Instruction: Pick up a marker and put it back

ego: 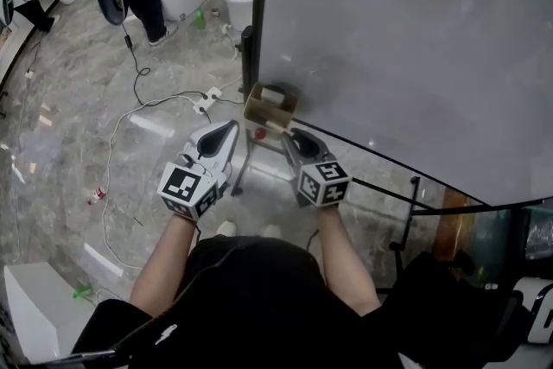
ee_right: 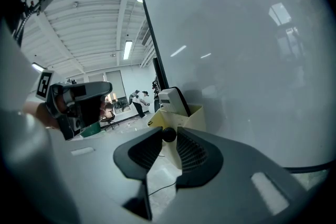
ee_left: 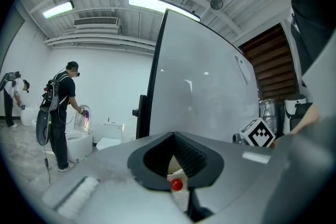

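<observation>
left gripper [ee_left: 173, 135]: jaws together, holds nothing | right gripper [ee_right: 168, 129]: narrow, pinching the round-ended black marker [ee_right: 168, 135] | marker place: in tan open box [ego: 270, 106] on big grey whiteboard [ego: 406, 39], 12 o'clock from both grippers

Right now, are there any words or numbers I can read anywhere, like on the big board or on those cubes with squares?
There are no readable words or numbers anywhere in these pictures.
whiteboard: blank, nothing written on it.
left cube and right cube: only black-and-white square patterns, no letters.
holder box: no print can be seen.
</observation>
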The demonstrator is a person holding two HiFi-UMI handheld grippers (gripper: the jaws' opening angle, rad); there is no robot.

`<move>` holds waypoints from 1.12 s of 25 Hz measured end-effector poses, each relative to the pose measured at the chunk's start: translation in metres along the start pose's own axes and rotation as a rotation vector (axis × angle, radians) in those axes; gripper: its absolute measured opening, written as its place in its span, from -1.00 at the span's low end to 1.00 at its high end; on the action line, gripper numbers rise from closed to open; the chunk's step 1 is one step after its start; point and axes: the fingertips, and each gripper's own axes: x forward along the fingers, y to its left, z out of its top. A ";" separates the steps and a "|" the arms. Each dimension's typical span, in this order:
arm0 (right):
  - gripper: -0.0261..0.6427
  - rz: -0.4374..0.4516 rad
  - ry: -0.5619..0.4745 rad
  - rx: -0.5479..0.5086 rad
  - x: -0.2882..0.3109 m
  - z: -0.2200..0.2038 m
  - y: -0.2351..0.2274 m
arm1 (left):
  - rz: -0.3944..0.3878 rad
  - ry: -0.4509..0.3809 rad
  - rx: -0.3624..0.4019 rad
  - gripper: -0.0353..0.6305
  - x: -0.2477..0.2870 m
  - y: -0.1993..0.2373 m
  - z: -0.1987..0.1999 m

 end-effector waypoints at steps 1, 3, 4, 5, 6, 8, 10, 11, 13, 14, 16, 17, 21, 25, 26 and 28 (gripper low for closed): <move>-0.68 0.002 0.004 -0.004 0.000 0.000 0.000 | 0.003 -0.004 -0.011 -0.88 0.000 0.000 0.002; -0.67 0.007 0.005 -0.011 -0.001 0.001 0.001 | 0.007 -0.014 -0.014 -0.88 0.000 0.001 0.007; -0.68 0.009 0.000 -0.013 -0.002 0.003 0.002 | 0.006 -0.019 -0.010 -0.88 0.000 0.001 0.007; -0.68 0.010 -0.006 -0.015 -0.003 0.005 0.002 | 0.005 -0.021 -0.008 -0.88 0.001 0.001 0.007; -0.68 0.012 -0.013 -0.018 -0.003 0.007 0.003 | 0.006 -0.020 -0.009 -0.88 0.001 0.002 0.007; -0.68 0.016 -0.025 -0.026 -0.003 0.012 0.004 | 0.008 -0.025 -0.025 -0.88 0.001 0.001 0.010; -0.68 0.019 -0.036 -0.032 -0.004 0.017 0.006 | 0.003 -0.042 -0.039 -0.88 0.001 0.000 0.013; -0.68 0.021 -0.042 -0.035 -0.005 0.020 0.007 | 0.000 -0.044 -0.037 -0.88 0.001 -0.001 0.014; -0.68 0.023 -0.054 -0.040 -0.006 0.025 0.010 | -0.004 -0.031 -0.027 -0.88 0.001 0.000 0.013; -0.68 0.023 -0.061 -0.042 -0.006 0.028 0.011 | -0.007 -0.030 -0.024 -0.88 0.000 0.001 0.012; -0.68 0.020 -0.075 -0.048 -0.008 0.033 0.012 | -0.005 -0.043 -0.030 -0.88 0.000 0.000 0.015; -0.68 0.017 -0.084 -0.051 -0.009 0.036 0.013 | -0.004 -0.047 -0.032 -0.88 -0.001 -0.001 0.017; -0.68 0.009 -0.120 -0.067 -0.014 0.051 0.017 | -0.019 -0.054 -0.025 -0.88 -0.002 -0.002 0.018; -0.68 0.006 -0.152 -0.085 -0.019 0.064 0.021 | -0.052 -0.037 -0.012 -0.88 -0.001 -0.006 0.020; -0.68 0.005 -0.159 -0.089 -0.021 0.067 0.022 | -0.053 -0.036 -0.008 -0.88 -0.001 -0.005 0.019; -0.68 0.005 -0.171 -0.097 -0.024 0.073 0.025 | -0.046 -0.049 -0.016 -0.88 0.000 -0.004 0.019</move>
